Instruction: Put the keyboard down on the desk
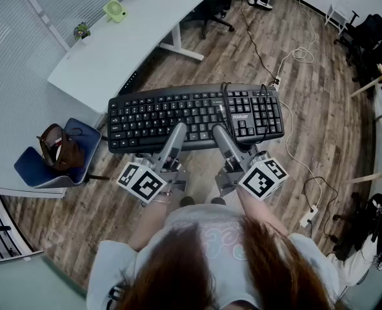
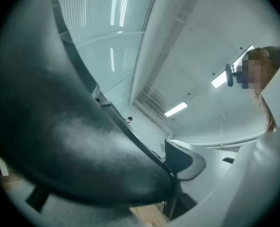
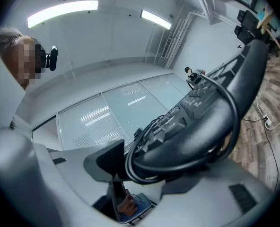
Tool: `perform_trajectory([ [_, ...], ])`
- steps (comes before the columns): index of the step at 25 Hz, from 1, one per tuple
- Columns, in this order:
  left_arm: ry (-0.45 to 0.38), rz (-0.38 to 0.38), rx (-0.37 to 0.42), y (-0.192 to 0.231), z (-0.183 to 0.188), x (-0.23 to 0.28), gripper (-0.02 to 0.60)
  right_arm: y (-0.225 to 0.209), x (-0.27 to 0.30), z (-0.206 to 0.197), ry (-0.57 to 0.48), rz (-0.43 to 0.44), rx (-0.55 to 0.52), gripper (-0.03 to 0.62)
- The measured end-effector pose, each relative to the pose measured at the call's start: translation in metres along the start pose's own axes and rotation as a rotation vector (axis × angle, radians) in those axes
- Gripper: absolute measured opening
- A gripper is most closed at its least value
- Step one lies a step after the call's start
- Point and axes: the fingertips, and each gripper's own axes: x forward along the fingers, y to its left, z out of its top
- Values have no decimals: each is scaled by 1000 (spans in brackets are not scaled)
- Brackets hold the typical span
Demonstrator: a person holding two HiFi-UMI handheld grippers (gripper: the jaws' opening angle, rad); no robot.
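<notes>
**Inspector:** Requesting position of the item.

**Assessor:** Found the black keyboard (image 1: pixel 194 116) aloft, keys up and near level, over the wood floor (image 1: pixel 307 76). Well apart from the white desk (image 1: pixel 123 41) ahead and to the left. Not yet set down.

**Inspector:** Grip?

**Assessor:** Recorded the left gripper (image 1: pixel 177 134) and right gripper (image 1: pixel 218 134) both clamped on the near long edge, side by side about the middle. Neither spread. Confirmed in the left gripper view, with the dark keyboard body filling the gap against the pad. Same in the right gripper view, with the rim pinched.

**Inspector:** Reason for two holds so close together?

**Assessor:** Judged as balance. Long, stiff board taken at its centre from one edge, so kept from dipping at either end.

**Inspector:** Cable?

**Assessor:** Seen the cable (image 1: pixel 226 105) wound round the number-pad end, over the keys and under the body, with one loop just beside the right pad. Probably bundled to avoid trailing or snagging in the carry.

**Inspector:** Landing area?

**Assessor:** Noted a green fan (image 1: pixel 115 10) and small plant (image 1: pixel 82 30) along the desk's far side, with bare top nearer. Advise landing there. Advise keeping clear of the blue chair (image 1: pixel 30 166) with the handbag (image 1: pixel 55 148), near the desk's near corner.
</notes>
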Motion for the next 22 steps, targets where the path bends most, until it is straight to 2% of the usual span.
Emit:
perform_trajectory([
  [13, 19, -13, -5, -2, 4, 2, 264, 3, 0, 2, -13, -22, -2, 244],
  [22, 0, -58, 19, -7, 15, -3, 264, 18, 0, 4, -47, 2, -30, 244],
])
